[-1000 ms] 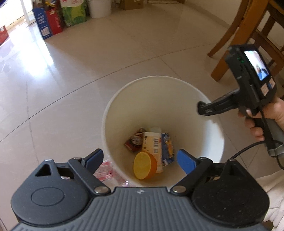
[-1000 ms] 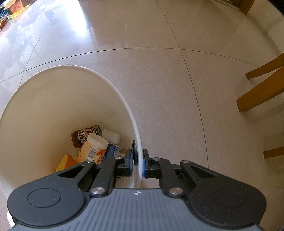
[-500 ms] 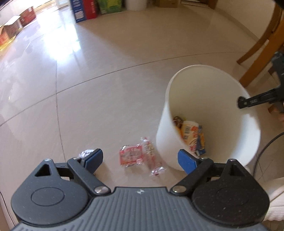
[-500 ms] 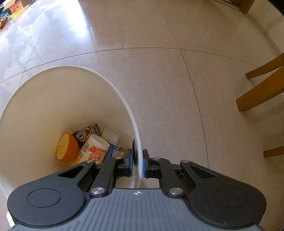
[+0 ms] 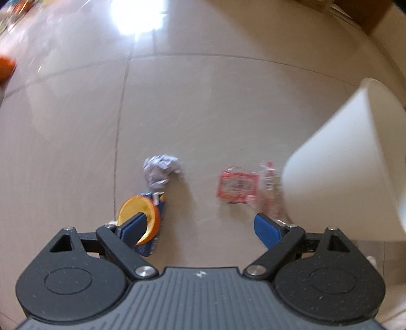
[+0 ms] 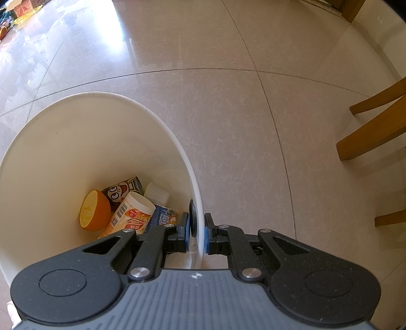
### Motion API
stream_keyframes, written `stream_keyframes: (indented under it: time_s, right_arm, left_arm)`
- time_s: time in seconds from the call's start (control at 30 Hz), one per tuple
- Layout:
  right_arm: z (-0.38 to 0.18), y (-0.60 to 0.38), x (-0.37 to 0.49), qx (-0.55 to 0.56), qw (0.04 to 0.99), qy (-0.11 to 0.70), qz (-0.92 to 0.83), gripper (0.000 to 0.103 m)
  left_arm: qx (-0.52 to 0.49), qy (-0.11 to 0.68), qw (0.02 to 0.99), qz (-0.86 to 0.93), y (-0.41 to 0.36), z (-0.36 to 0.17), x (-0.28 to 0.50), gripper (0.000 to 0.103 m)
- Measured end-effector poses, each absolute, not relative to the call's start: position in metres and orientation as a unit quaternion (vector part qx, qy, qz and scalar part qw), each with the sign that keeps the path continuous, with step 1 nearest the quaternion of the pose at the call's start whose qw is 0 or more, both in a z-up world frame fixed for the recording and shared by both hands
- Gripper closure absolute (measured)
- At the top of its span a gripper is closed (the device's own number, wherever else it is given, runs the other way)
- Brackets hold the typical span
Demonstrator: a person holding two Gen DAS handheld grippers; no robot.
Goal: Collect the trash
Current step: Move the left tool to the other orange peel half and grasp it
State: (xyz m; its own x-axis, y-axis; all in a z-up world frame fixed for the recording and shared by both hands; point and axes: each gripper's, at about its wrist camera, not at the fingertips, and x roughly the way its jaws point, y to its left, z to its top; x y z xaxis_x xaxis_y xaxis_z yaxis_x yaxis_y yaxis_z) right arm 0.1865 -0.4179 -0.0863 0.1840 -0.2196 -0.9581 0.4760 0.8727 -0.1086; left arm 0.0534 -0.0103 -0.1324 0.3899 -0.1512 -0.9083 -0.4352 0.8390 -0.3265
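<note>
My right gripper (image 6: 197, 229) is shut on the near rim of the white bin (image 6: 76, 142). Inside the bin lie an orange half (image 6: 95, 213), a brown cartoon carton (image 6: 121, 190), a yoghurt cup (image 6: 132, 215) and a blue carton (image 6: 162, 218). My left gripper (image 5: 201, 228) is open above the floor, with the bin's wall (image 5: 342, 165) to its right. Below it lie a crumpled paper ball (image 5: 161, 170), a red wrapper (image 5: 237, 186) and a clear wrapper (image 5: 271, 187). A second orange half (image 5: 139, 215) rests on a blue carton (image 5: 158, 220), partly behind the left finger.
Wooden chair legs (image 6: 368, 132) stand to the right of the bin. Boxes (image 6: 22, 7) lie far off at the back left. A blurred orange object (image 5: 5, 68) shows at the left edge. Bare tiled floor stretches ahead of both grippers.
My left gripper has swung left, from above the bin to over the trash on the floor, still open. Inside the bin the orange half rolled left. The right gripper kept its hold.
</note>
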Motion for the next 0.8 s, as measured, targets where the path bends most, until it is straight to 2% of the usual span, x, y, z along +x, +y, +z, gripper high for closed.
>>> stream_keyframes:
  time_s: [0.37, 0.8]
  right_arm:
    - [-0.086, -0.416, 0.187, 0.099, 0.761, 0.597, -0.232, 0.089]
    - [-0.086, -0.414, 0.188, 0.093, 0.762, 0.597, -0.235, 0.089]
  left_arm:
    - [-0.393, 0.552, 0.716, 0.166, 0.046, -0.223, 0.034, 0.012]
    - [-0.444, 0.538, 0.691, 0.187, 0.053, -0.267, 0.036, 0.012]
